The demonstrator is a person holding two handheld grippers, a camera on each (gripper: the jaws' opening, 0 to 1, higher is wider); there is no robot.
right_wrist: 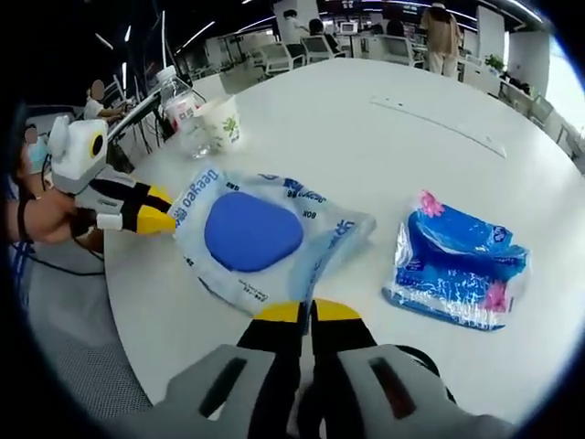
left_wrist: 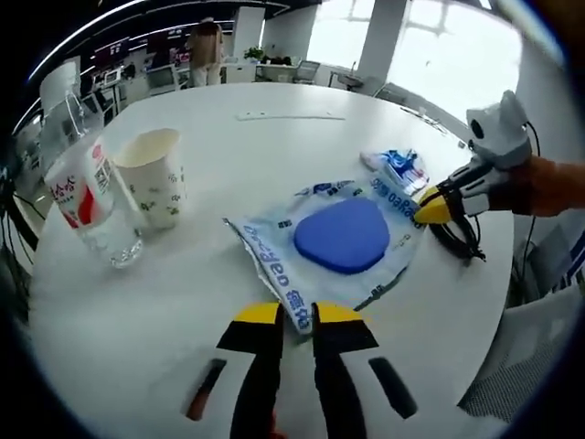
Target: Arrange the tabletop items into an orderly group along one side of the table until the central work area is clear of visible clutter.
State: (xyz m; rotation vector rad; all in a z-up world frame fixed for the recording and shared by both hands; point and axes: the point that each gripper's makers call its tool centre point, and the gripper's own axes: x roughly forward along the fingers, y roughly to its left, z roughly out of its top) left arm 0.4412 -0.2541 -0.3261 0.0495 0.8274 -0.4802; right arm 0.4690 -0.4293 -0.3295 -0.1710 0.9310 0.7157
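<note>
- Left gripper (left_wrist: 298, 314): its yellow-tipped black jaws come up at 6 o'clock in the left gripper view, nearly together, with their tips right on the near edge of the flat clear-and-white wet-wipes pack with the blue oval lid (left_wrist: 340, 240). Looks like it's pinching that edge, but I honestly can't tell if it's got a real grip.
- Right gripper (right_wrist: 309, 313): same story in the right gripper view, jaws almost together at 6 o'clock with tips at the edge of the same wipes pack (right_wrist: 260, 240). Can't tell for sure if it's clamped on it either.
- Each view catches the other gripper too: the right one pokes in at 3 o'clock of the left gripper view, yellow tip touching the pack's far edge, and the left one sits at 9 o'clock of the right gripper view, tips at the pack's edge there.
- The right gripper view gives a proper look at the small blue plastic tissue packet with pink flowers (right_wrist: 459, 263), lying at 3 o'clock, near the wipes pack but apart from it. In the left gripper view it's mostly tucked behind the wipes pack at 2 o'clock.
- The left gripper view shows the white paper cup with a green leaf print (left_wrist: 154, 176) and the clear plastic bottle with a red-and-white label (left_wrist: 90, 203) best, side by side at 9 o'clock. In the right gripper view they're tiny, up at 11 o'clock.
- Everything's on a round white table (left_wrist: 274, 146).
</note>
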